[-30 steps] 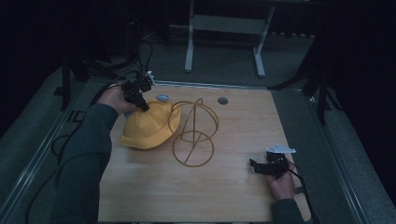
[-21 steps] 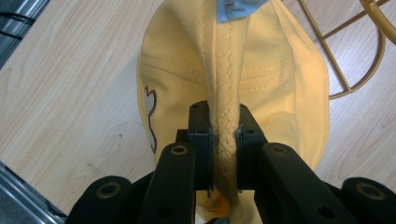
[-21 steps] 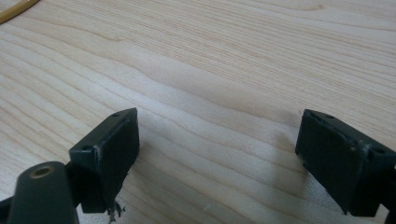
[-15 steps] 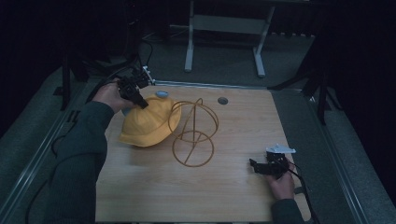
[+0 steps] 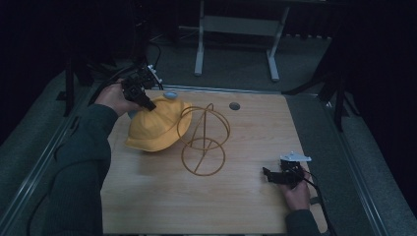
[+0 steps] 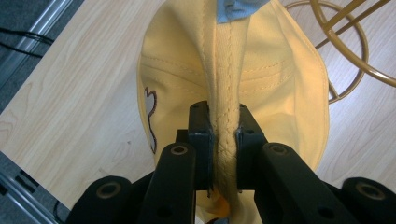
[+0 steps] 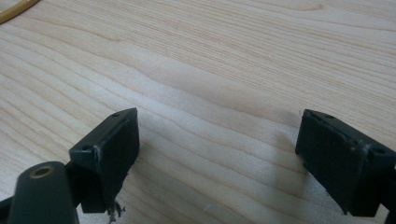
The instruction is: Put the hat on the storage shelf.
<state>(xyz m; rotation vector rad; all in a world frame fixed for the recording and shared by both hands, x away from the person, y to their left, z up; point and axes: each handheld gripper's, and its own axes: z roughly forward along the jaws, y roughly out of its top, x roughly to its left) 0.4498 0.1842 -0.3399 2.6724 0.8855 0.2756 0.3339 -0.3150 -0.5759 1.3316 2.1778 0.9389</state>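
Your left gripper [image 6: 224, 140] pinches the yellow hat [image 5: 156, 125] by a fold; lift it clear, then lower it over the wire stand [image 5: 204, 140] just beside.

The room lay dark, black all along the far side. A pale wooden tabletop [image 5: 162, 206] caught the light, framed by grey carpeted floor [image 5: 314, 69]. Behind it stood a grey metal stand [image 5: 236, 24] on two legs, and cables [image 5: 157, 51] trailed over the floor.
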